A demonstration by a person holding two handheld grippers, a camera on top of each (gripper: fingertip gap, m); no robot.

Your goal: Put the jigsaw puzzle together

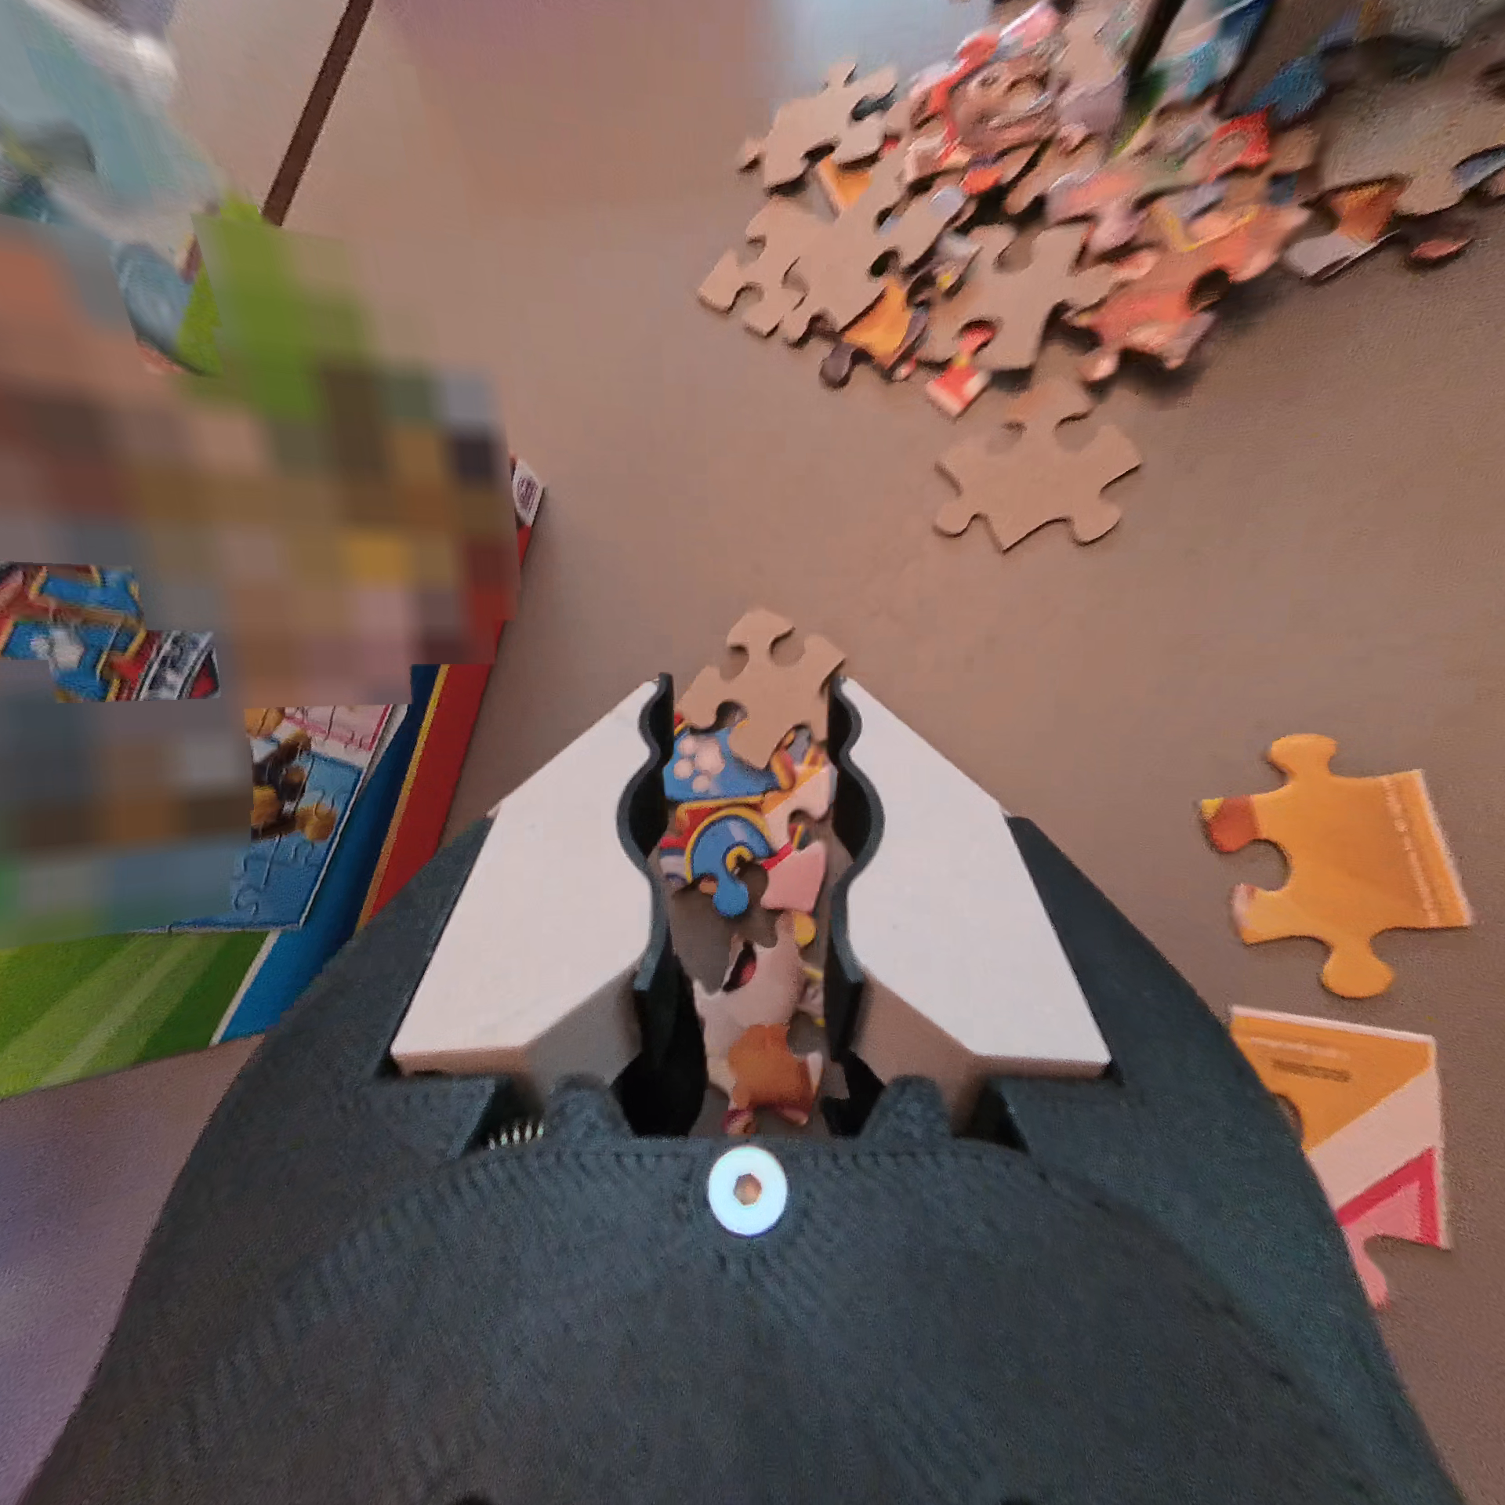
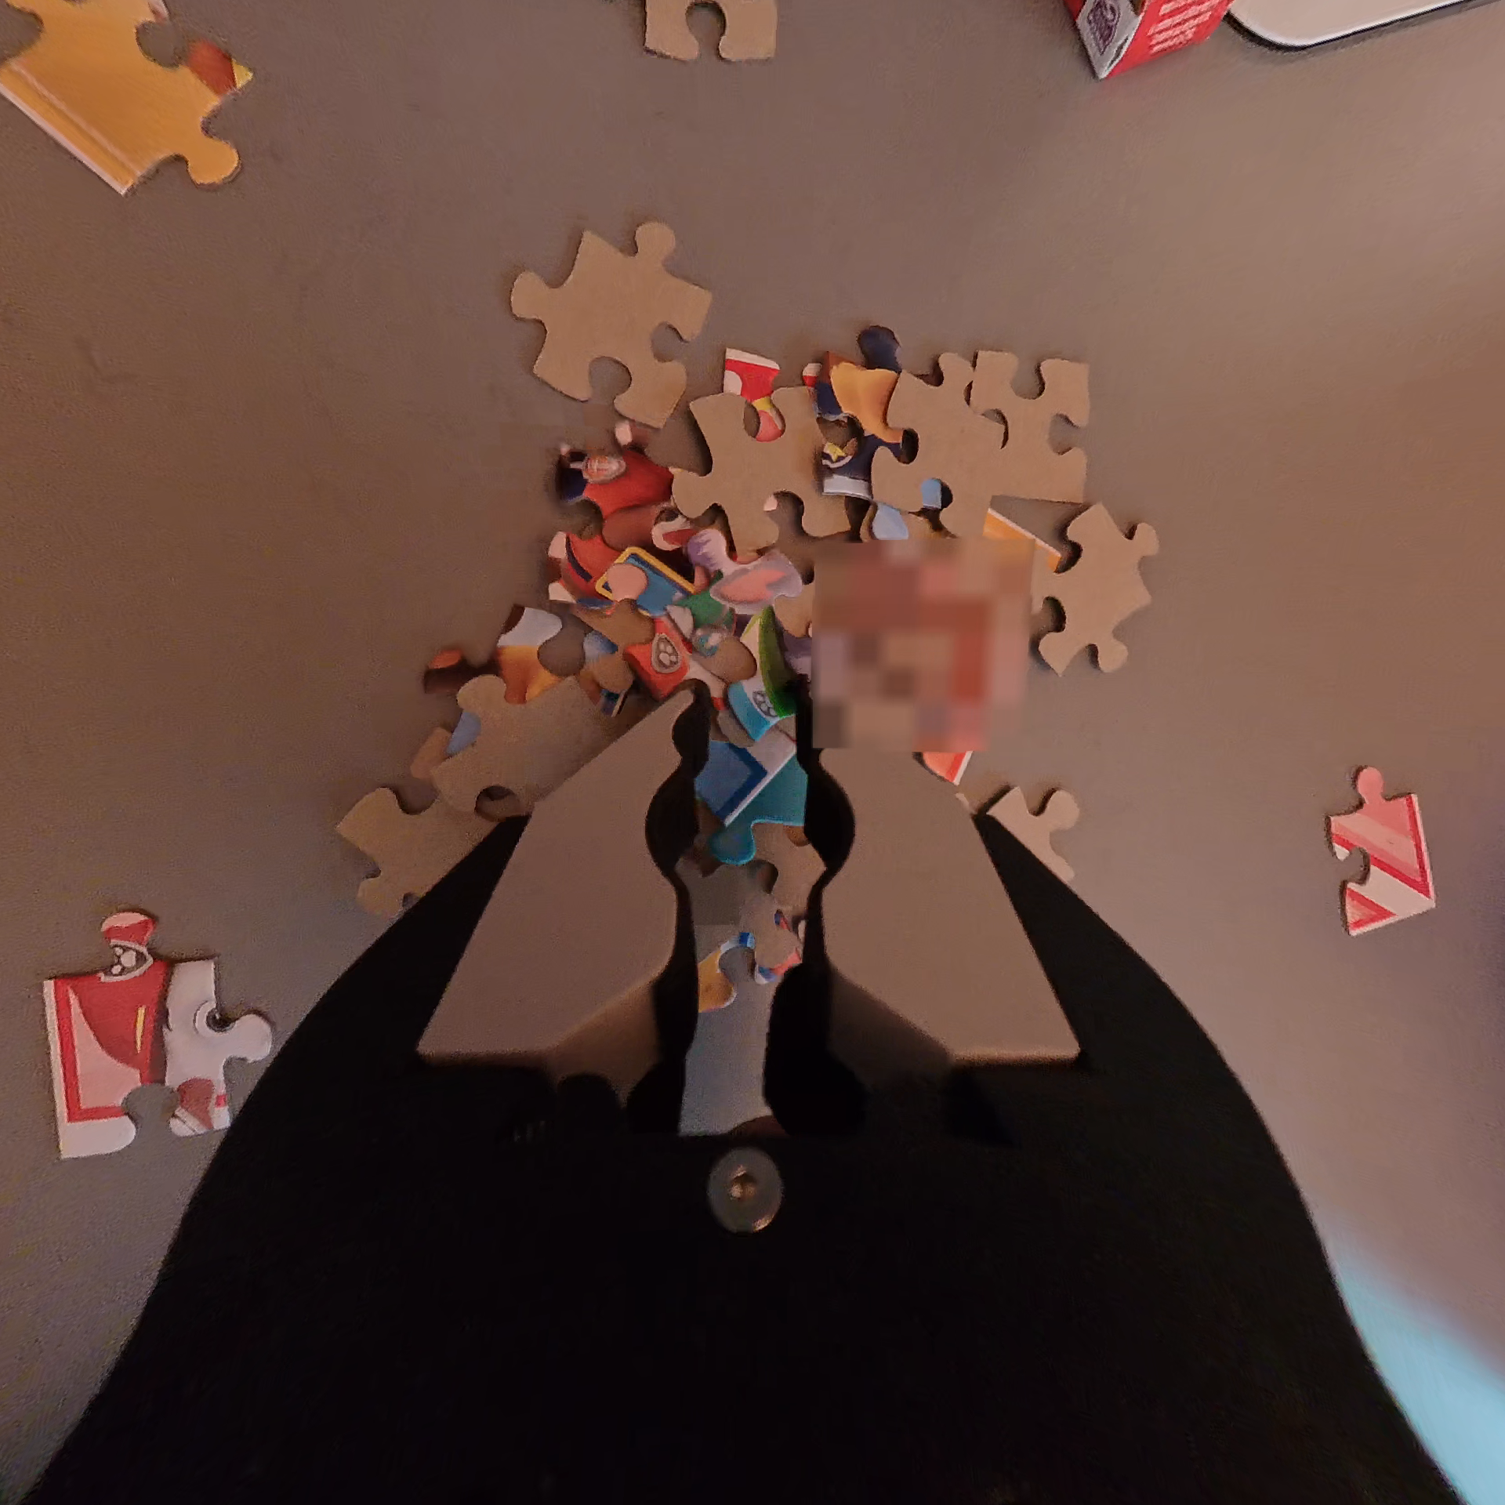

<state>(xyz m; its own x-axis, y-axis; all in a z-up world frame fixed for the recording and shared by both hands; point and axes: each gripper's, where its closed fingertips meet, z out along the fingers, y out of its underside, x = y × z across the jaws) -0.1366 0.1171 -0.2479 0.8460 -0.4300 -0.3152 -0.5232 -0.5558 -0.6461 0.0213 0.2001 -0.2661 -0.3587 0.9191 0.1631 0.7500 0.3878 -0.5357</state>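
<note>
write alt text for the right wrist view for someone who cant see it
The right gripper hangs over a heap of jigsaw pieces on a grey-brown table, its fingers slightly apart with a blue piece seen between them. Many pieces lie cardboard side up; a few loose ones, including an orange piece, are scattered around.

I see a grey-brown tabletop (image 2: 326, 489). At its far right edge in my right wrist view sits a small red carton (image 2: 1140, 32), with a white rounded object (image 2: 1336, 20) just beside it.
</note>
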